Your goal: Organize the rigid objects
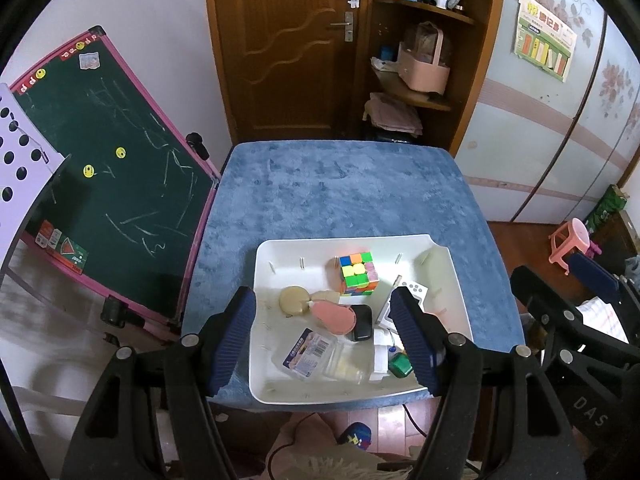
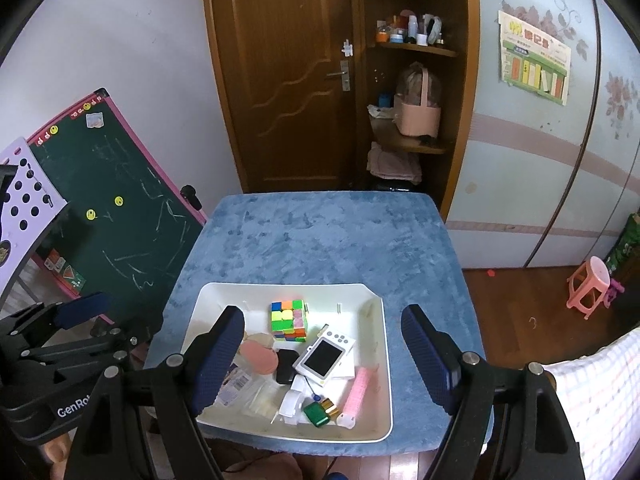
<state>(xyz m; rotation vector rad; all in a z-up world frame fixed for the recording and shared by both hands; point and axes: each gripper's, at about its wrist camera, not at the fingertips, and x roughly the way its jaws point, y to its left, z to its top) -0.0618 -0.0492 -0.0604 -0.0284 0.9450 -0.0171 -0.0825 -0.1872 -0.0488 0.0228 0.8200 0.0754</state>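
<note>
A white tray (image 2: 384,360) sits at the near edge of the blue-covered table (image 2: 320,240). In it lie a colourful puzzle cube (image 2: 289,318), a white device with a dark screen (image 2: 324,358), a pink ridged stick (image 2: 357,390), a small green bottle (image 2: 317,410), a black case (image 2: 286,364), a pink pouch (image 2: 258,356) and a clear packet (image 1: 308,354). My right gripper (image 2: 323,312) hovers open above the tray, holding nothing. My left gripper (image 1: 323,294) also hangs open over the tray (image 1: 456,300), above the cube (image 1: 357,274) and a cream disc (image 1: 294,300).
A green chalkboard (image 1: 112,184) with a pink frame leans left of the table. Behind stand a wooden door (image 1: 288,40) and corner shelves (image 1: 420,92). A pink stool (image 2: 590,288) is on the floor at right. Checked cloth (image 2: 592,392) lies near right.
</note>
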